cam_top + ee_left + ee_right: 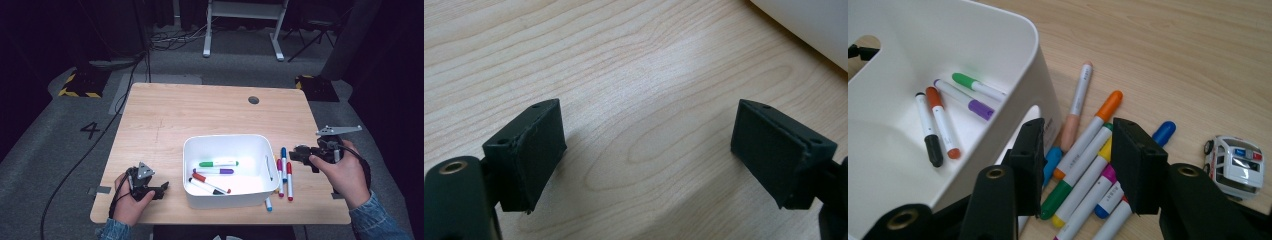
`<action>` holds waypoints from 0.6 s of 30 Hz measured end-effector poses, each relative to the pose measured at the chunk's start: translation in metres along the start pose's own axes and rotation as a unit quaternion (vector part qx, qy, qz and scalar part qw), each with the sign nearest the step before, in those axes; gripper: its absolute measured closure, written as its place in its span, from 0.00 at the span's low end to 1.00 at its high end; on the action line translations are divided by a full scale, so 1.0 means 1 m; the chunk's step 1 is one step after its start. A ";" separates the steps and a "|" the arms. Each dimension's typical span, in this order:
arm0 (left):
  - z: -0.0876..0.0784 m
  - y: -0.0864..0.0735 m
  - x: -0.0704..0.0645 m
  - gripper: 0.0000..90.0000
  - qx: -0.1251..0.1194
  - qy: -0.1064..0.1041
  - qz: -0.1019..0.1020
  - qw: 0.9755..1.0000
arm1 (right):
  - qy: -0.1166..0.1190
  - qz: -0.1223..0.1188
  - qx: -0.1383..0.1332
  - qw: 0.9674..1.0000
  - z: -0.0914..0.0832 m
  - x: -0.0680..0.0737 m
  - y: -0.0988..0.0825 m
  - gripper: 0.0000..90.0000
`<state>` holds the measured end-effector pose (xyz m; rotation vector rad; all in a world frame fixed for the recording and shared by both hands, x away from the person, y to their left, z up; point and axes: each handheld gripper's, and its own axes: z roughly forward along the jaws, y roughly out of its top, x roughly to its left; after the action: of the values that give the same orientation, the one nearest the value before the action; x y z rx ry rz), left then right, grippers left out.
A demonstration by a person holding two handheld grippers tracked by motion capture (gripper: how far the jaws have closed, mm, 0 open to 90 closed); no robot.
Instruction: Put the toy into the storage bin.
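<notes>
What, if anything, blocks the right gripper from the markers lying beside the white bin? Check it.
Nothing visible does. The right gripper hangs over the loose markers with jaws apart and nothing between them. The white bin, where four markers already lie, stands right beside the pile.

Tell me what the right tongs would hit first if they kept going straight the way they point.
Probably the loose markers on the table beside the white bin; the right tongs stand open over them, though depth is unclear.

toy car, table hole, floor cables
</notes>
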<state>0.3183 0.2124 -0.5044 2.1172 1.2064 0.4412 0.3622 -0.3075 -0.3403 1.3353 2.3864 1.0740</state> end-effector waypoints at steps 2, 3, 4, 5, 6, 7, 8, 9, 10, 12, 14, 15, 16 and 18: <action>0.000 0.000 0.000 0.16 -0.001 0.000 0.000 1.000 | -0.006 0.001 0.005 1.000 0.003 -0.006 -0.006 0.64; 0.000 0.000 0.000 0.16 0.000 0.000 0.000 1.000 | -0.011 0.003 0.007 1.000 0.006 -0.007 -0.009 0.63; 0.000 0.000 0.000 0.16 0.000 0.000 0.000 1.000 | -0.016 0.003 0.010 1.000 0.008 -0.010 -0.013 0.63; 0.000 0.000 0.000 0.16 -0.001 -0.001 0.000 1.000 | -0.019 0.004 0.014 1.000 0.011 -0.012 -0.017 0.63; 0.000 0.000 0.000 0.16 -0.001 -0.001 -0.001 1.000 | -0.021 0.008 0.017 1.000 0.014 -0.014 -0.021 0.63; 0.000 0.000 0.000 0.16 -0.001 -0.001 -0.001 1.000 | -0.025 0.010 0.019 0.999 0.018 -0.018 -0.026 0.63; 0.000 0.000 0.000 0.16 -0.001 -0.001 0.000 1.000 | -0.028 0.015 0.025 0.999 0.021 -0.020 -0.030 0.63; 0.000 0.000 0.000 0.16 0.000 -0.001 0.000 1.000 | -0.030 0.016 0.027 0.999 0.023 -0.022 -0.034 0.62; 0.000 0.000 0.000 0.16 -0.001 -0.001 0.000 1.000 | -0.033 0.020 0.032 0.999 0.027 -0.025 -0.038 0.63; 0.000 0.000 0.000 0.16 -0.001 -0.001 -0.001 1.000 | -0.036 0.024 0.037 0.998 0.030 -0.028 -0.042 0.63; 0.000 0.000 0.000 0.16 0.000 0.000 0.000 1.000 | -0.042 0.039 0.054 0.997 0.041 -0.036 -0.056 0.63; 0.000 0.000 0.000 0.16 -0.001 -0.002 -0.001 1.000 | -0.042 0.040 0.059 0.997 0.043 -0.038 -0.059 0.63; 0.000 0.000 0.000 0.16 -0.001 -0.002 -0.001 1.000 | -0.043 0.042 0.063 0.996 0.046 -0.039 -0.063 0.62; 0.000 0.000 0.000 0.16 -0.001 -0.001 0.000 1.000 | -0.042 0.046 0.071 0.996 0.051 -0.040 -0.070 0.62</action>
<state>0.3184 0.2125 -0.5045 2.1148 1.2049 0.4393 0.3642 -0.3377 -0.4314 1.5185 2.3990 0.8649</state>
